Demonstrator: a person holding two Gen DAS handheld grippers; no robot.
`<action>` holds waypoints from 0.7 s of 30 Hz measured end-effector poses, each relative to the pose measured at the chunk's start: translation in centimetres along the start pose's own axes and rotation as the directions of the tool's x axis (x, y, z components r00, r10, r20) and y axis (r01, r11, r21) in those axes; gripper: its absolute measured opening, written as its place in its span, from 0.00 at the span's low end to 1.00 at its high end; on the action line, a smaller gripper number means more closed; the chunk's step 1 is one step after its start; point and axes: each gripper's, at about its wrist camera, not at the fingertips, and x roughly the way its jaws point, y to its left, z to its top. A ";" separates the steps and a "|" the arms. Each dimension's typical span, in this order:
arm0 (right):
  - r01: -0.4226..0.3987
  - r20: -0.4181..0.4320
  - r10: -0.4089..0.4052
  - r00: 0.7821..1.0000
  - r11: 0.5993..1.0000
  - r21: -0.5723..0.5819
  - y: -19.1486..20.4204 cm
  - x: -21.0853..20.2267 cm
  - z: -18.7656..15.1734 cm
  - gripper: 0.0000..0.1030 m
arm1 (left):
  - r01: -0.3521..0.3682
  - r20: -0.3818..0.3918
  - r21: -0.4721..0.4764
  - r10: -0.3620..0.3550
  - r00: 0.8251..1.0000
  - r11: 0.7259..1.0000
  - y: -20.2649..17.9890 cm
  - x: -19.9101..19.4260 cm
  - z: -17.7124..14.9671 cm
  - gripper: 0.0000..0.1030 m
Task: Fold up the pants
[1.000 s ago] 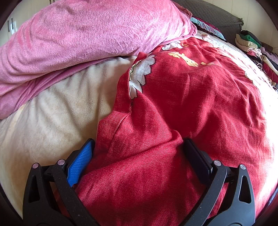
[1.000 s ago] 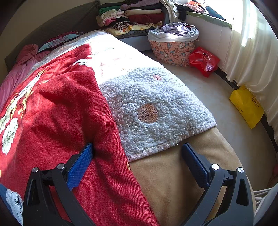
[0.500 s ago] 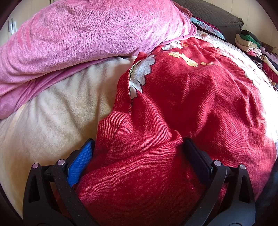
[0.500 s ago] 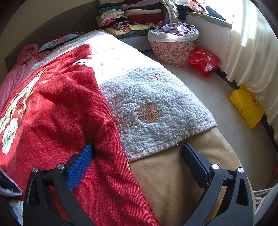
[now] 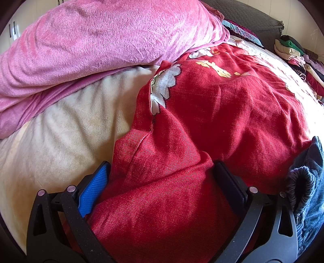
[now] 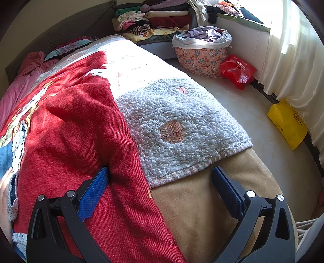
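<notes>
The red pants [image 5: 202,125], a woven cloth with a pale flower print, lie spread over the bed, covering most of the middle of the left wrist view and the left half of the right wrist view [image 6: 66,137]. The left gripper [image 5: 160,182] sits low over the near end of the cloth with its jaws wide apart; a rumpled fold of the red fabric fills the gap between them, and whether the fingers actually touch it cannot be told. The right gripper [image 6: 160,182] is likewise spread wide: its left blue pad [image 6: 93,194] lies at or on the red cloth near the edge, while the other finger is over the tan blanket [image 6: 202,212], so the pants' edge runs between the two. Beside that edge, a white terry towel [image 6: 182,131] with an orange round patch lies on the bed, with the red cloth's edge overlapping its side. To the left of the pants in the left wrist view are a cream blanket [image 5: 60,131] and a bulky pink fleece blanket [image 5: 101,40] heaped behind it. A blue denim sleeve [image 5: 307,182] with a gathered cuff shows at the right rim. Beyond the bed stand a stack of folded clothes [image 6: 158,18], a patterned laundry basket [image 6: 200,54], a red plastic bag [image 6: 237,70] and a yellow bag [image 6: 287,123] on the floor by the white curtain [image 6: 293,50].
</notes>
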 end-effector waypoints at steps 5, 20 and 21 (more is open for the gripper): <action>0.000 0.000 0.000 1.000 1.000 0.000 0.0 0.0 0.0 0.96 | 0.007 -0.014 -0.007 -0.007 1.000 1.000 0.0 0.7 0.4 0.92; -0.003 0.001 0.003 1.000 1.000 0.002 0.0 0.0 -0.1 0.96 | 0.031 0.028 -0.049 -0.030 0.999 0.998 0.4 0.7 0.4 0.92; -0.003 0.001 0.003 1.000 1.000 0.002 0.0 0.0 -0.1 0.96 | 0.030 0.031 -0.047 -0.029 0.999 0.998 0.3 0.6 0.4 0.92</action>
